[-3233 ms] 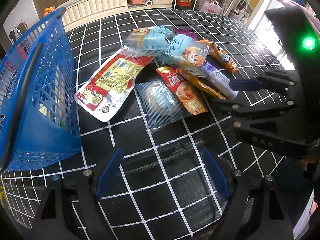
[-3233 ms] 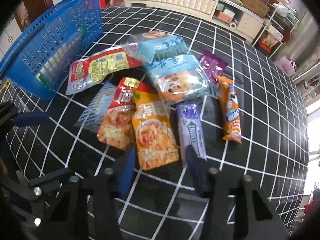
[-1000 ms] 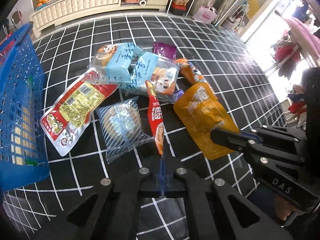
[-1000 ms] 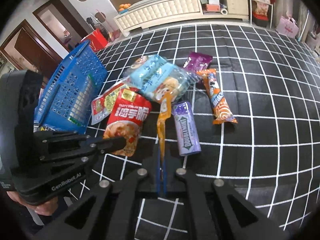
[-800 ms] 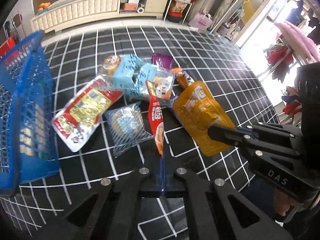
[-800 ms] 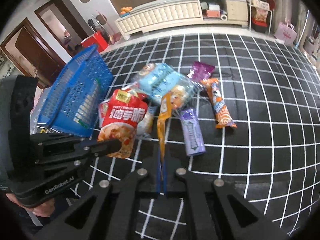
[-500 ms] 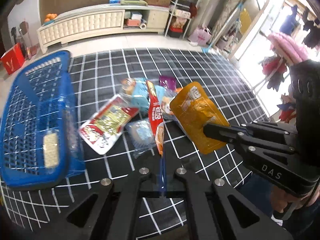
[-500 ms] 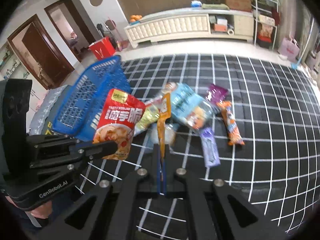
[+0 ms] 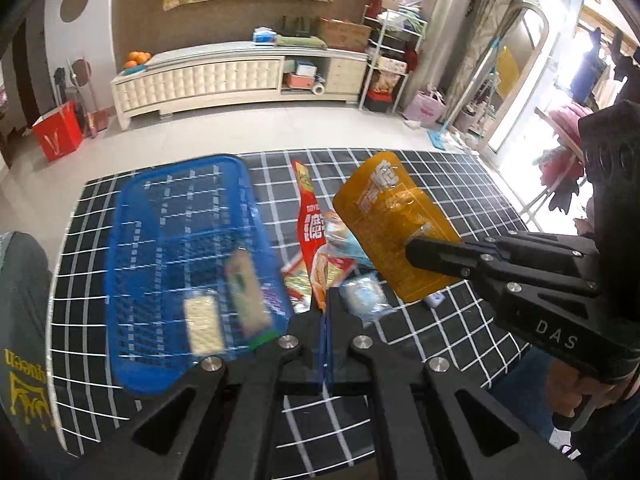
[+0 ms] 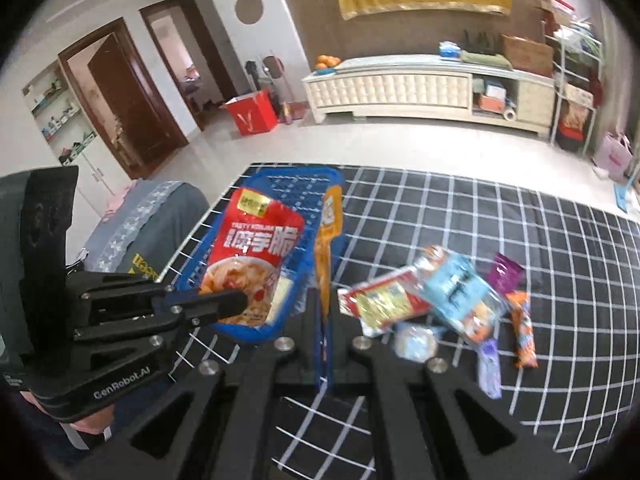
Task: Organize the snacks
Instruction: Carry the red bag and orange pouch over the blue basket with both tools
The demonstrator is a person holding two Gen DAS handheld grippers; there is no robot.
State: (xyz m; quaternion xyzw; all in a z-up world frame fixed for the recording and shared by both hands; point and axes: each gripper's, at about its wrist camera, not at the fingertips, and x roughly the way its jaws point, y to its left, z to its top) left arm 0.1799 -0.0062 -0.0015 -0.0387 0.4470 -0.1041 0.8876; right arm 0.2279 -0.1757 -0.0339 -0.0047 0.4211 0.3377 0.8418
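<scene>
A: Which packet does each hand carry?

B: The left tongs (image 9: 325, 320) are pressed tight on the bottom edge of the red snack pouch (image 10: 252, 258), which stands up edge-on ahead of their tips. The right tongs (image 10: 325, 320) are clamped just as tight on the orange snack pouch (image 9: 394, 226), pinched at its lower seam so it hangs broadside in the left camera's view.

A: Why hold them by the edge?

B: Probably because a flat pouch offers only its thin sealed rim to a narrow pair of pads; gripped there, it lifts clear of the pile without dragging the neighbours.

A: And the destination?

B: The blue basket (image 9: 132, 216) sits to the left of the left tongs, just beside the red pouch, with a few packets already lying on its bottom. Both pouches are in the air above the checked desk (image 9: 472, 184), seemingly on their way there.

A: What is left over?

B: To the right of the right tongs lie the rest: a red-and-yellow packet (image 10: 380, 300), a pale blue bag (image 10: 456, 284), a purple stick (image 10: 489, 368), an orange bar (image 10: 523, 332) and a small purple sachet (image 10: 505, 272). Much of the sorting appears undone.
</scene>
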